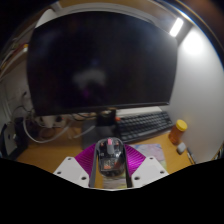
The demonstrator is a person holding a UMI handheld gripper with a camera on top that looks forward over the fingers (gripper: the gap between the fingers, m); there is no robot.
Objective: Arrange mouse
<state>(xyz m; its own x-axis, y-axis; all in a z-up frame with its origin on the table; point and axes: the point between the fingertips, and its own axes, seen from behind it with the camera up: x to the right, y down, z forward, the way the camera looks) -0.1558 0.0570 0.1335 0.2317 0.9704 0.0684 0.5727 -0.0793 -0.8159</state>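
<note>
Wooden desk (50, 155); monitor (100, 60), keyboard (143, 124), bottle (177, 131)

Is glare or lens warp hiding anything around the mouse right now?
Gripper view: strong fisheye bends the monitor and desk edges; ceiling lights flare bright above, with faint reflections on the dark screen; the mouse between the gripper fingers is dim but readable.

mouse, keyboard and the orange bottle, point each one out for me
mouse (109, 153), gripper view, on its translucent top shell, between the fingers
keyboard (145, 124), gripper view, on the middle of its key field
orange bottle (178, 132), gripper view, on its orange body below the cap
</note>
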